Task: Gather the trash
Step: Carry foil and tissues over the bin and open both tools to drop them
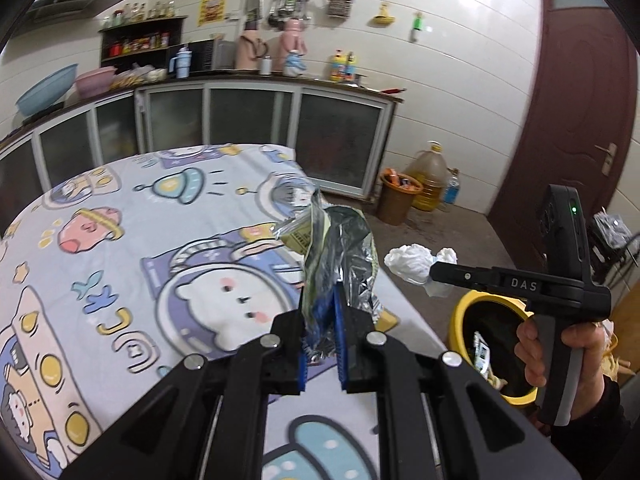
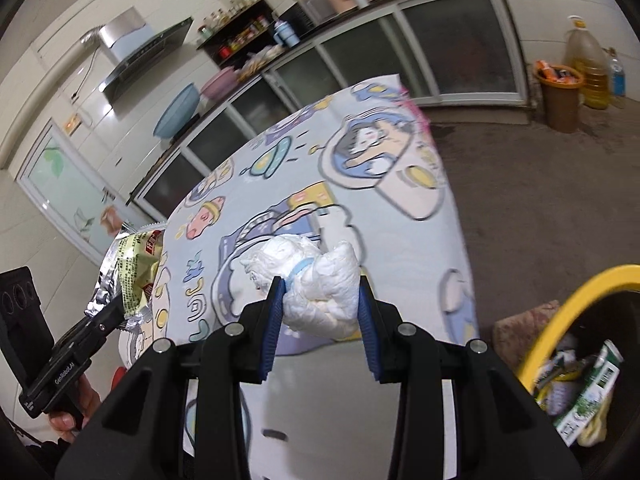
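1. Holding trash in both hands, the person has each load lifted clear of the desk (image 1: 120, 240), which is covered with a cartoon-print cloth.
2. Left tongs (image 1: 320, 320) are clamped on the lower end of a foil snack wrapper (image 1: 340, 248), which stands up crumpled above the blue pads. The grip takes only the bottom fold, so the slick foil could slide out on a quick swing, and the tall loose part could catch on the bin's edge.
3. Right tongs (image 2: 322, 312) are closed on a wad of white tissue (image 2: 316, 280), squeezed between both pads. The wad looks soft and loosely balled, so a piece may tear off or peel away and drop to the floor short of the bin.
4. A yellow-rimmed bin (image 2: 560, 308) sits on the floor just beside the desk's edge, to the right of the tissue, with a green carton (image 2: 592, 392) and other scraps already inside.
5. Releasing early is the main risk, I judge: light tissue and foil drift as they fall and could land on the rim or outside it.
6. With both tools heading for the same opening, the two could knock together above the bin and jar a load free.
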A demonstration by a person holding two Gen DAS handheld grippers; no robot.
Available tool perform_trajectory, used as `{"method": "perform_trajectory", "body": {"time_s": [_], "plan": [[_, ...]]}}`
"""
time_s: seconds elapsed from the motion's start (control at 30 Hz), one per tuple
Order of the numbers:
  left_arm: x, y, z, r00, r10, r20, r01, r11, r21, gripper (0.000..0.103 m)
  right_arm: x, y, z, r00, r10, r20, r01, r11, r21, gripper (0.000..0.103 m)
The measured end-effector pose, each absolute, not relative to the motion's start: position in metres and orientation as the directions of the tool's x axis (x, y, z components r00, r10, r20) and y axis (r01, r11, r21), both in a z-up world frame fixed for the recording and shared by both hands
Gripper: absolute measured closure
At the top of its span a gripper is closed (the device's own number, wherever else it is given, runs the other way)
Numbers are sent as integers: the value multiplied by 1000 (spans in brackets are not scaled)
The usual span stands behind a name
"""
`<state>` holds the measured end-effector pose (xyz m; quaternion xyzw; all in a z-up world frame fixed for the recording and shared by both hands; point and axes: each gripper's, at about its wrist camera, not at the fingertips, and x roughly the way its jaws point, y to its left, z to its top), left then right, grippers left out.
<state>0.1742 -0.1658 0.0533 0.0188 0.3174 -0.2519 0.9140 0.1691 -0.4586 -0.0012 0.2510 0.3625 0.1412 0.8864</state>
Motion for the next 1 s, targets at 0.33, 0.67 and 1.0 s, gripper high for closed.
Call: {"method": "perform_trajectory", "body": {"time_s": [0.33, 0.67, 1.0], "plan": [[160, -233, 56, 612, -528, -589, 594, 798, -99, 93, 118, -525, -6, 765, 306, -567, 61, 841, 537, 69], [140, -293, 52, 544, -596, -591, 695, 714, -80, 93, 63, -589, -25, 797, 186, -574, 221, 795, 564, 69], [126, -344, 44, 477, -642, -600, 762, 643, -81, 93, 20, -629, -44, 788, 29, -615, 377, 767, 519, 69]]}}
